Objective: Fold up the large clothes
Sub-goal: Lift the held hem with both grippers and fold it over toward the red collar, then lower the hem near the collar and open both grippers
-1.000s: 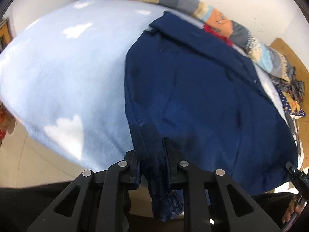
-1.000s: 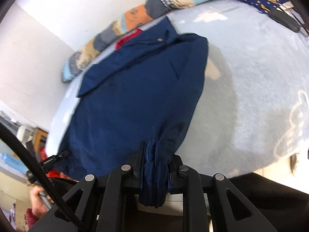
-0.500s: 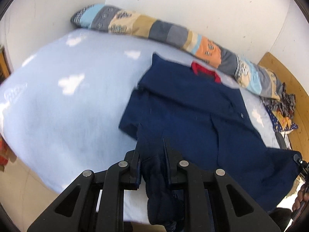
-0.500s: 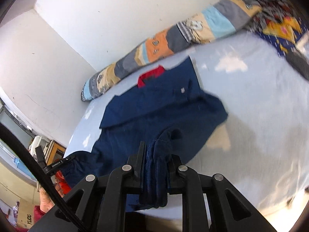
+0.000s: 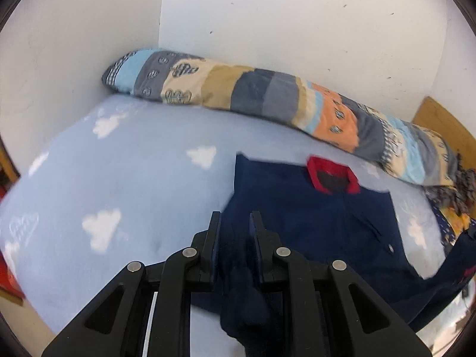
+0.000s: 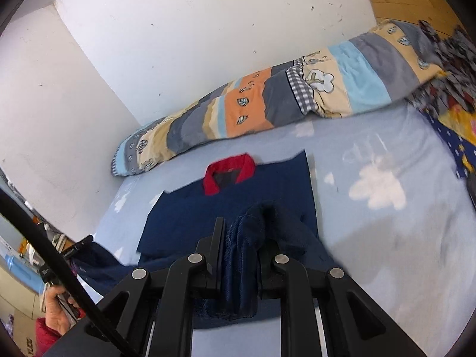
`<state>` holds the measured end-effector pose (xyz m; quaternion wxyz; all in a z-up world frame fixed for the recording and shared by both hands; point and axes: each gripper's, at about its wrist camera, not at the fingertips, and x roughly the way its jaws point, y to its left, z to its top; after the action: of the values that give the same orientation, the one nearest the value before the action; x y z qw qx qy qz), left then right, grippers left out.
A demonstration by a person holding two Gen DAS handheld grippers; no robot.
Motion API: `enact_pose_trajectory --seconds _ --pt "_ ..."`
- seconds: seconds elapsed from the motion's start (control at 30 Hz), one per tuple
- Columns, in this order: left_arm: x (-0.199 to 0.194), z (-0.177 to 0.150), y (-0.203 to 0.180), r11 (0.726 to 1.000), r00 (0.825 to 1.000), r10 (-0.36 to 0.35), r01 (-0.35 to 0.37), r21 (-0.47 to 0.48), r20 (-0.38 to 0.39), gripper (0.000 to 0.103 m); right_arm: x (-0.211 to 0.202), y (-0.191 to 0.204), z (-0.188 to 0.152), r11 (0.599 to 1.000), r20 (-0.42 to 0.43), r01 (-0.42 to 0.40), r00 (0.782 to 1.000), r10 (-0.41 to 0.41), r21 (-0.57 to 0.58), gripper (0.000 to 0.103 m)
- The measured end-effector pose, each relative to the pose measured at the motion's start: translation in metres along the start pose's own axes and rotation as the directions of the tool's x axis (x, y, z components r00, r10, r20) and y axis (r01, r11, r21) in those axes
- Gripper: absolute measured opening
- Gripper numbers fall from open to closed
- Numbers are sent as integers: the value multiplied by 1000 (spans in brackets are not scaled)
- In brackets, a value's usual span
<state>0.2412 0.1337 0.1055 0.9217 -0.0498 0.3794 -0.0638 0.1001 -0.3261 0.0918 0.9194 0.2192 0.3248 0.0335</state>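
Both grippers had risen and travelled toward the red collar (image 5: 332, 175) since the earlier frames, carrying the hem of the navy garment (image 5: 342, 226) up and over its own body. Left gripper (image 5: 235, 232): fingers pinching a bunched fold of navy cloth. Right gripper (image 6: 239, 239): fingers likewise pinching a gathered corner of the hem. Garment lay flat on the bed (image 5: 142, 178), collar end nearest the patchwork bolster (image 5: 267, 98), which ran along the white wall (image 5: 297, 23) beyond the collar. To complete this fold well, the two pinched corners should probably be kept level with each other and lowered just short of the collar, so that the hem lands square and the side edges align; releasing unevenly would likely skew the fold. Bed cover: pale blue, soft, printed with white clouds. A wooden panel (image 6: 410, 0) and a heap of patterned cloth (image 6: 446, 65) stood to the right of the collar.
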Motion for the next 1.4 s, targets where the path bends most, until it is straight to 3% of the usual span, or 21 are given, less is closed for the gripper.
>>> enact_pose_trajectory --seconds 0.07,0.17,0.3,0.43,0.53,0.6,0.63,0.7,0.73,0.77,0.83,0.87,0.9,0.97,1.03,1.13,1.2,1.27,1.33,1.4 --pt "23 26 -7 999 999 42 -42 15 18 1 22 -8 25 1000 0 14 1000 -14 -5 16" --pt "74 64 -13 998 998 63 -63 12 -13 1 65 -27 61 999 -14 43 999 -43 5 16" --pt "146 91 -20 994 994 104 -103 21 -31 1 142 -58 99 995 -47 96 994 -94 24 16" --pt "205 100 -18 997 991 80 -78 23 -108 1 231 -87 134 987 -94 149 985 -144 58 16" --pt "239 99 -16 995 985 91 -84 59 -149 1 282 -104 142 979 -144 191 973 -180 70 16" --pt "258 98 -13 998 980 58 -49 48 -192 1 311 -115 138 972 -200 221 959 -201 82 16" --pt "265 96 -11 999 977 40 -32 42 -211 3 324 -123 133 966 -231 239 950 -211 98 16" --pt "276 92 -9 999 971 -4 14 41 -239 17 339 -137 122 959 -300 250 933 -200 136 16" --pt "282 89 -8 999 968 1 12 50 -251 33 346 -146 115 952 -346 259 919 -190 166 16" --pt "285 86 -9 998 964 13 4 62 -264 38 346 -152 110 948 -342 249 924 -171 198 17" --pt "289 83 -9 997 958 20 3 81 -287 38 337 -153 108 953 -313 211 940 -137 216 29" --pt "289 82 -7 997 950 -18 43 71 -312 45 329 -151 109 958 -298 192 946 -123 213 49" --pt "289 81 -6 995 942 -54 78 58 -331 50 320 -148 111 964 -273 176 955 -117 201 59" --pt "281 84 -5 993 942 -75 100 61 -326 61 297 -138 117 977 -228 141 968 -102 161 61" --pt "276 86 -5 991 940 -101 122 47 -326 64 276 -130 122 984 -194 93 979 -63 149 61" --pt "278 87 -15 984 919 -158 178 24 -360 63 249 -116 120 992 -154 81 986 -66 92 63" --pt "283 84 -30 979 908 -158 196 60 -388 55 236 -110 112 995 -142 74 988 -64 66 63" --pt "290 80 -44 976 900 -139 195 95 -413 41 228 -103 100 997 -144 72 987 -66 33 63" --pt "296 78 -52 972 891 -144 208 106 -432 38 224 -96 92 998 -145 64 987 -63 2 63" --pt "307 76 -60 975 892 -98 174 137 -441 34 224 -89 85 997 -153 72 985 -76 -31 63"
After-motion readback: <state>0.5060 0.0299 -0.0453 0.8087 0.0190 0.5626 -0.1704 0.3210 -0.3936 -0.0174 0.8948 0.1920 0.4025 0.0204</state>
